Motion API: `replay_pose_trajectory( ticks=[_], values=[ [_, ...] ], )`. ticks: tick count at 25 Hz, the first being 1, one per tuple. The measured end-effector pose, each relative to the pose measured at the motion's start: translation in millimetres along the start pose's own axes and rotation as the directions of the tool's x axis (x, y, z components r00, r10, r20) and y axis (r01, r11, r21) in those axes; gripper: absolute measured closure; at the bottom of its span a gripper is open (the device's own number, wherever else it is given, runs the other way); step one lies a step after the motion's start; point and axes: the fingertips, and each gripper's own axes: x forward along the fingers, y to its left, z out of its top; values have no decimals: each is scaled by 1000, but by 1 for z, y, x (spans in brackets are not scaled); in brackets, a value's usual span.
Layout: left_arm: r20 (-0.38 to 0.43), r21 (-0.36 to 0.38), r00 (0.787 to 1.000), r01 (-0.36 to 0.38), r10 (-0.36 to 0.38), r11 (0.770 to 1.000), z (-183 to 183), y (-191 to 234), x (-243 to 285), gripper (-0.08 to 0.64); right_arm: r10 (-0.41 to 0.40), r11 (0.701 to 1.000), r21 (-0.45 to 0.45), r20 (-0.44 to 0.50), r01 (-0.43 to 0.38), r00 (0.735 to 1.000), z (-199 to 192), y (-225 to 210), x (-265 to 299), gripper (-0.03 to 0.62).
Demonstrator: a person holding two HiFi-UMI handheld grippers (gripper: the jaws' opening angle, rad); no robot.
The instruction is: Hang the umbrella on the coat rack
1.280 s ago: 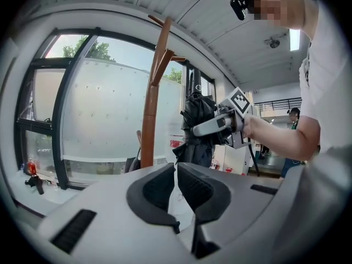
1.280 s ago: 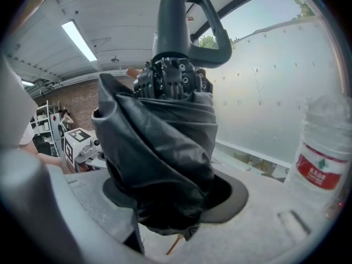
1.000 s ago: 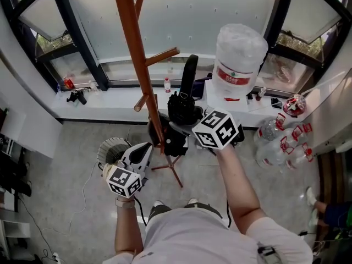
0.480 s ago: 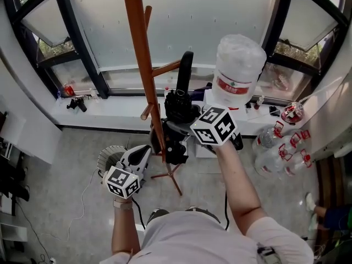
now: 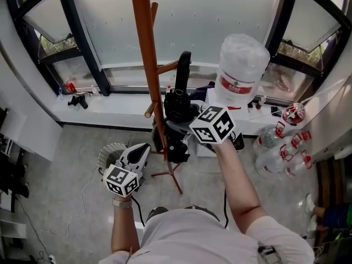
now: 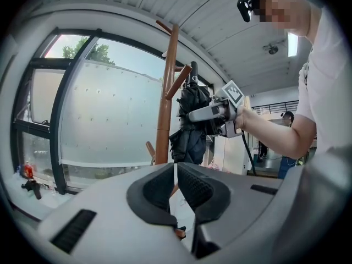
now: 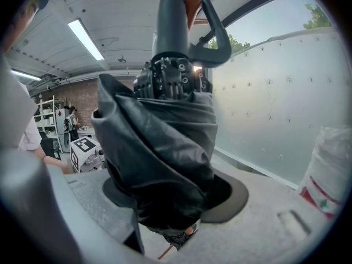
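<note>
The brown wooden coat rack (image 5: 144, 54) rises from the floor in front of the window, with a short peg (image 5: 168, 67) pointing right. My right gripper (image 5: 187, 128) is shut on the folded black umbrella (image 5: 179, 111), held upright just right of the pole. Its looped black handle (image 5: 184, 70) stands beside that peg. In the right gripper view the umbrella (image 7: 159, 158) fills the jaws of the gripper (image 7: 170, 202), and its handle (image 7: 176, 21) points up. My left gripper (image 5: 142, 150) hangs lower left, shut and holding nothing (image 6: 175, 183), facing the rack (image 6: 165, 109).
A large water bottle (image 5: 239, 65) stands upside down to the right of the umbrella. Several small bottles (image 5: 280, 144) lie on the floor at the right. A round fan (image 5: 110, 150) sits on the floor by the left gripper. The windowsill (image 5: 99, 106) runs behind the rack.
The right gripper has lifted the umbrella a little and brought it closer to the rack pole. The left gripper has stayed in place.
</note>
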Motion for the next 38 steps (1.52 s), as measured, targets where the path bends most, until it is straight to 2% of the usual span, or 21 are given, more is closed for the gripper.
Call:
replay_pose_trajectory(
  ticks=[6, 13, 28, 38],
  values=[
    [-13, -3, 1000, 1, -1, 1000, -7, 0, -2, 557, -4, 1000, 1, 21, 4, 1000, 1, 0, 4, 316],
    [-17, -14, 1000, -13, 12, 1000, -12, 2, -8, 557, -12, 1000, -26, -49, 11, 999, -9, 1, 15, 316],
    [-18, -55, 999, -50, 49, 997, -25, 12, -21, 557, -7, 999, -32, -45, 5, 999, -14, 1, 28, 316],
    [-26, -64, 999, -49, 48, 997, -34, 13, -24, 557, -77, 996, -54, -34, 75, 996, -22, -9, 25, 307]
  ],
)
